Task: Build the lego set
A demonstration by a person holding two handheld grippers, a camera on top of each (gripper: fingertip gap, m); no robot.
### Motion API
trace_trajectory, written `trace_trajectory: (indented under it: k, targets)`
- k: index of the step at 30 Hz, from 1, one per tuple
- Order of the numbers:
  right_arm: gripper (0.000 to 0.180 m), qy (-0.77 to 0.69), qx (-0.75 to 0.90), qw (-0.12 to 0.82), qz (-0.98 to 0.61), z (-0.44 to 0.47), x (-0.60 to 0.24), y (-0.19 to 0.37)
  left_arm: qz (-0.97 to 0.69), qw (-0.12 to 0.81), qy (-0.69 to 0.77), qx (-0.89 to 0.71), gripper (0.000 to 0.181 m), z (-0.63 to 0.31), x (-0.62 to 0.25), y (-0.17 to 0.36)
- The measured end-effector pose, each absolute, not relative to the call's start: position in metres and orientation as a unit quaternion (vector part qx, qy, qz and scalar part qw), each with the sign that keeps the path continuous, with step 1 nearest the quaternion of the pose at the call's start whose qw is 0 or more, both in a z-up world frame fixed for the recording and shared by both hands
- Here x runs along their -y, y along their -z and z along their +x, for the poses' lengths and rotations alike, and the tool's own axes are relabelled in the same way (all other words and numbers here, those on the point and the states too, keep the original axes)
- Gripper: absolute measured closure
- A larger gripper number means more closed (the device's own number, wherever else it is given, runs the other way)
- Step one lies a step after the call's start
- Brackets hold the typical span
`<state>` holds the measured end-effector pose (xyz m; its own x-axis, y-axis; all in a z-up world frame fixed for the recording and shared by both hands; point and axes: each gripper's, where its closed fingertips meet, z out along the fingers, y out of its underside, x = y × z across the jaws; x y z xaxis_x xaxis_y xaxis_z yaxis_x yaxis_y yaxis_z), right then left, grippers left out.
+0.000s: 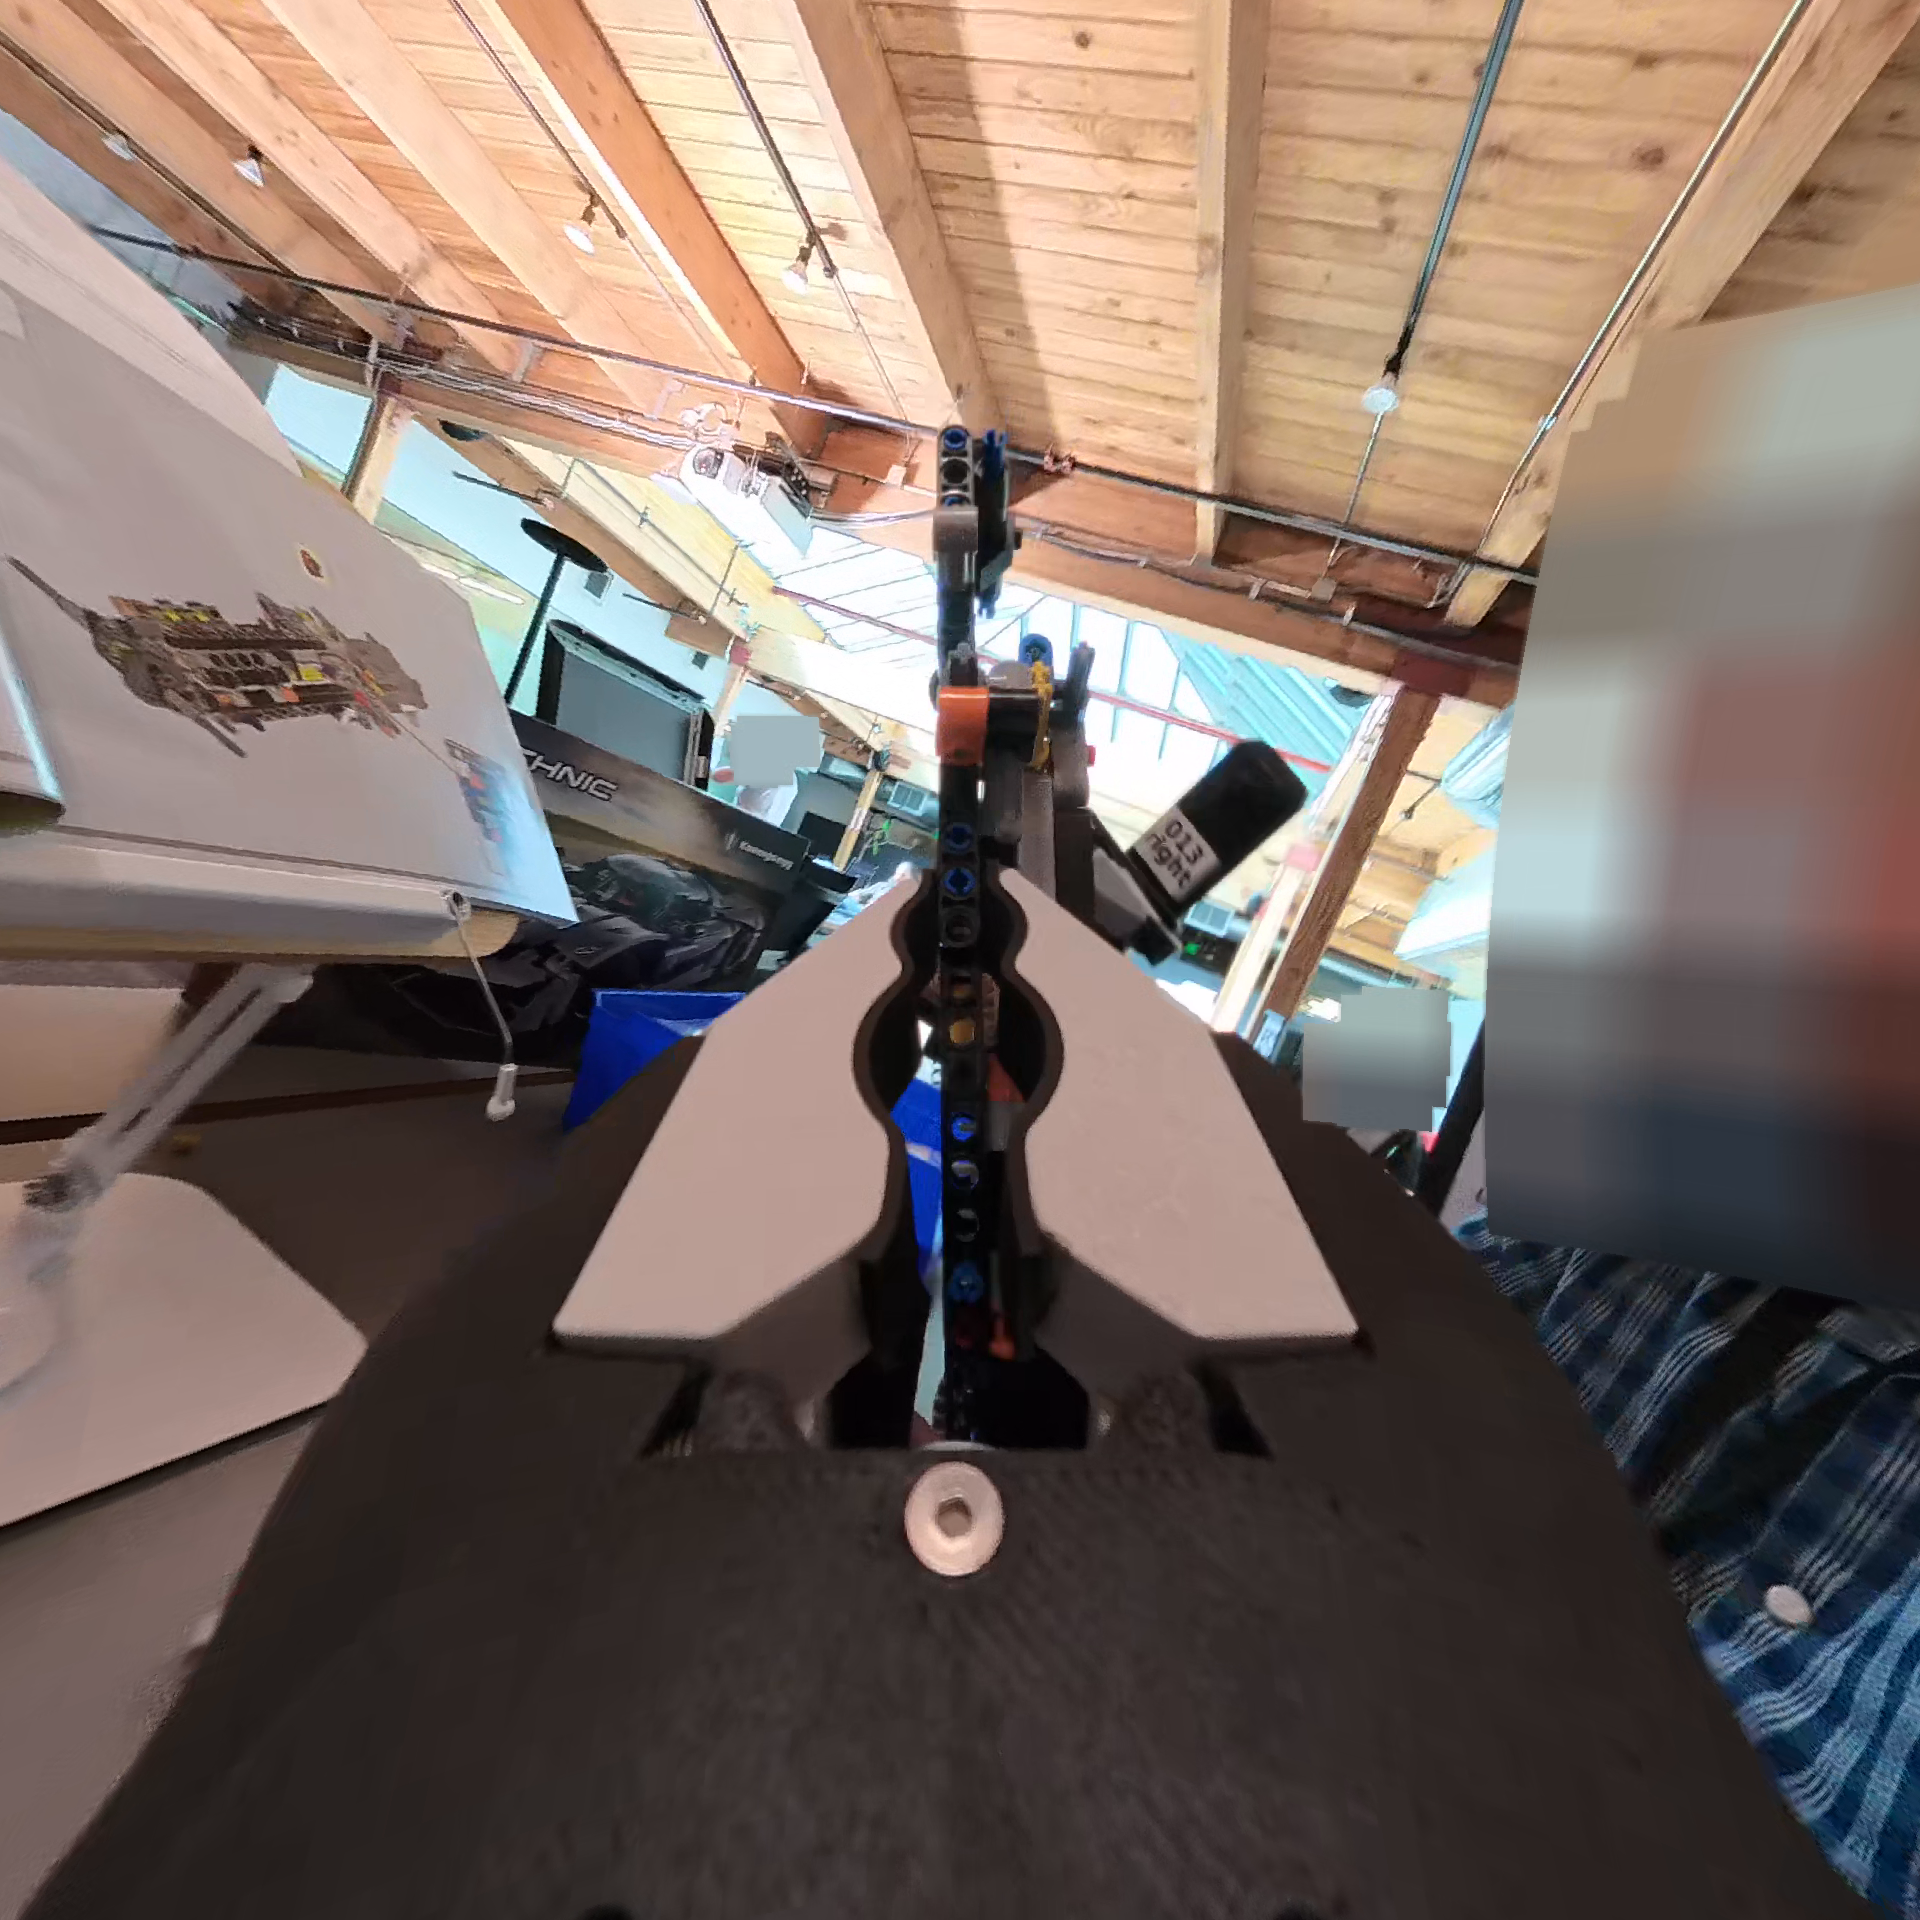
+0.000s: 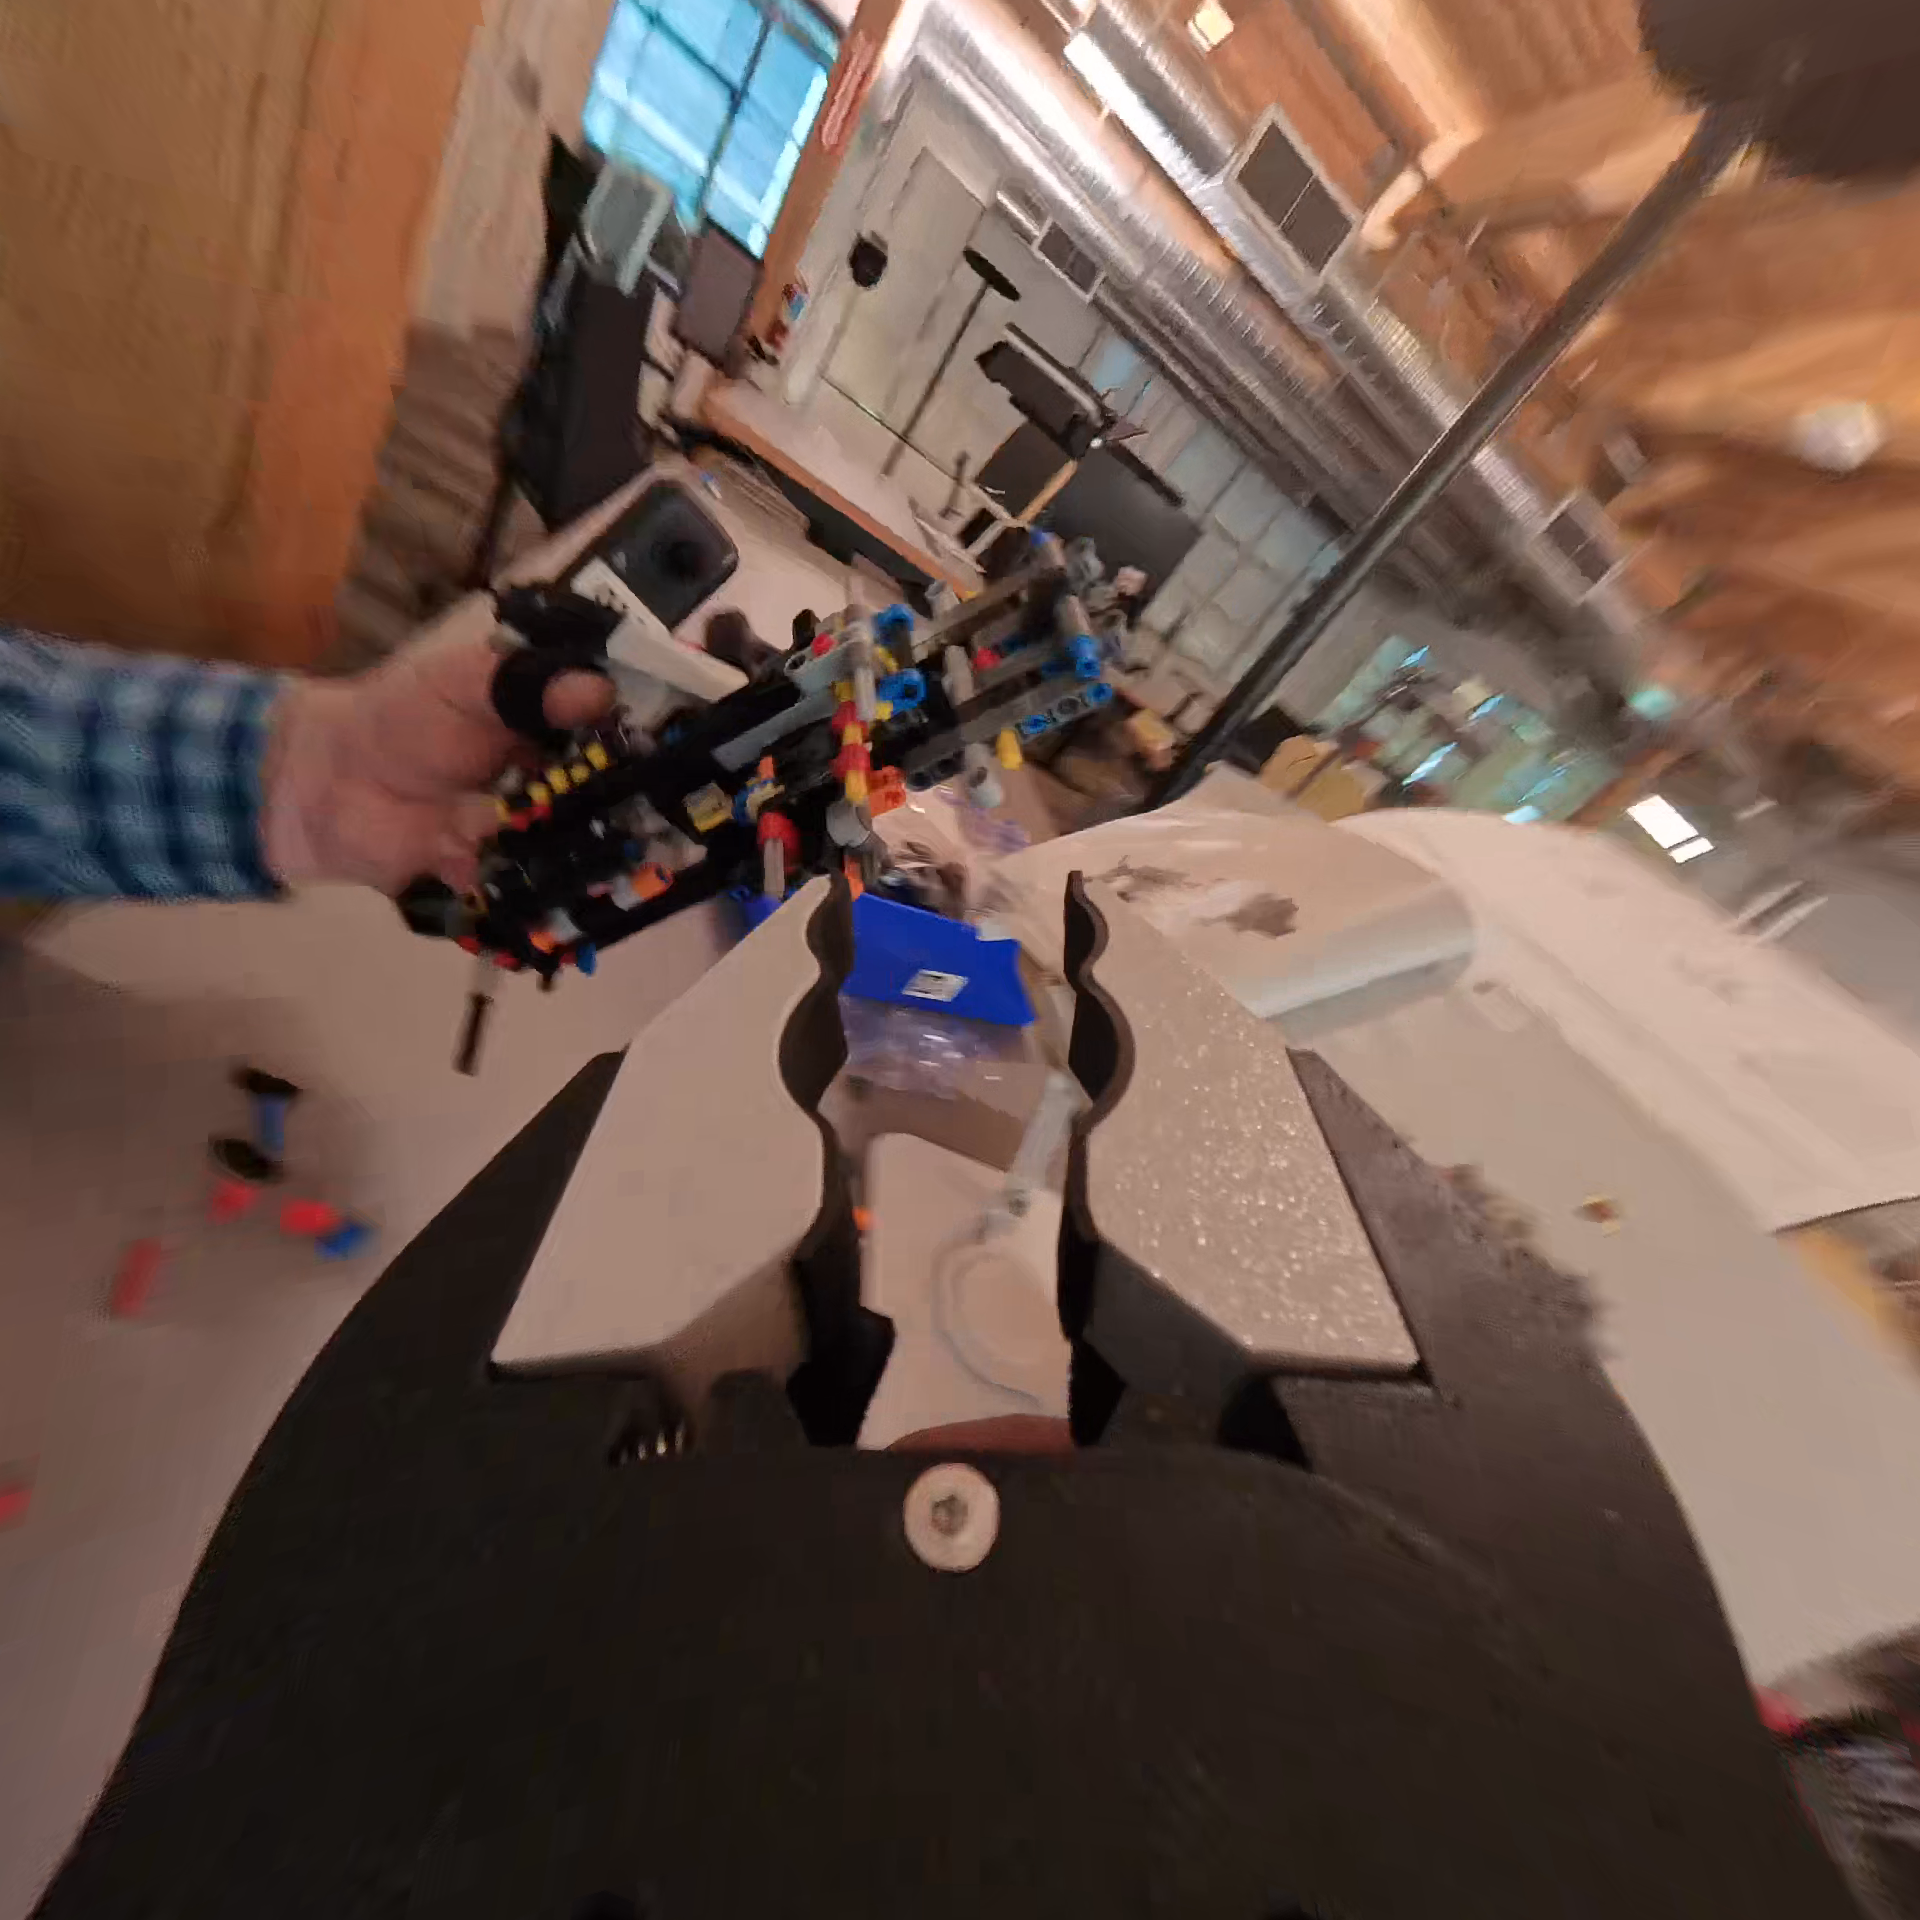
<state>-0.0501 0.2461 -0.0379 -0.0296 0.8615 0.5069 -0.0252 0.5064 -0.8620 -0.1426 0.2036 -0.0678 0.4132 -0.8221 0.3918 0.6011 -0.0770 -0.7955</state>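
My left gripper (image 1: 963, 888) points up towards the ceiling and is shut on the lego assembly (image 1: 958, 727). From here the assembly is a long black beam with blue pins and an orange part, seen edge-on and running up between the fingers. In the right wrist view the same assembly (image 2: 748, 748) is a black and grey frame with red, yellow and blue pins, held up at the left by a hand (image 2: 395, 769) on the left gripper. My right gripper (image 2: 951, 904) is open and empty, just below and right of the assembly. It also shows in the left wrist view (image 1: 1195, 842), behind the assembly.
An open instruction booklet (image 1: 239, 665) rests on a stand at the left. A blue bin (image 2: 935, 966) and clear bags lie ahead on the table. Loose red, blue and black pieces (image 2: 270, 1174) lie on the table at the left. A black pole (image 2: 1455, 447) rises at the right.
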Motion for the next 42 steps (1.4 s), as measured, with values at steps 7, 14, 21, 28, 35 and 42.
trace_trajectory:
  k: [7,14,21,28,35,42]
  targets:
    - [0.146,-0.586,0.531,0.425,-0.440,-0.077,-0.251,0.053,-0.561,0.656,0.479,-0.162,0.176,-0.145,-0.199,0.083]
    - [0.137,-0.548,0.545,0.383,-0.506,-0.102,-0.263,0.097,-0.680,0.542,0.464,-0.170,0.176,-0.171,-0.197,0.137]
    - [0.142,-0.544,0.543,0.373,-0.520,-0.095,-0.274,0.103,-0.800,0.397,0.428,-0.141,0.176,-0.209,-0.179,0.224]
    - [0.141,-0.548,0.556,0.351,-0.517,-0.096,-0.267,0.109,-0.826,0.294,0.465,-0.124,0.176,-0.212,-0.183,0.269]
    - [0.141,-0.526,0.566,0.355,-0.526,-0.098,-0.275,0.123,-0.858,0.213,0.456,-0.108,0.172,-0.221,-0.196,0.300]
    - [0.141,-0.513,0.587,0.349,-0.519,-0.099,-0.271,0.130,-0.874,0.186,0.423,-0.148,0.168,-0.228,-0.196,0.316]
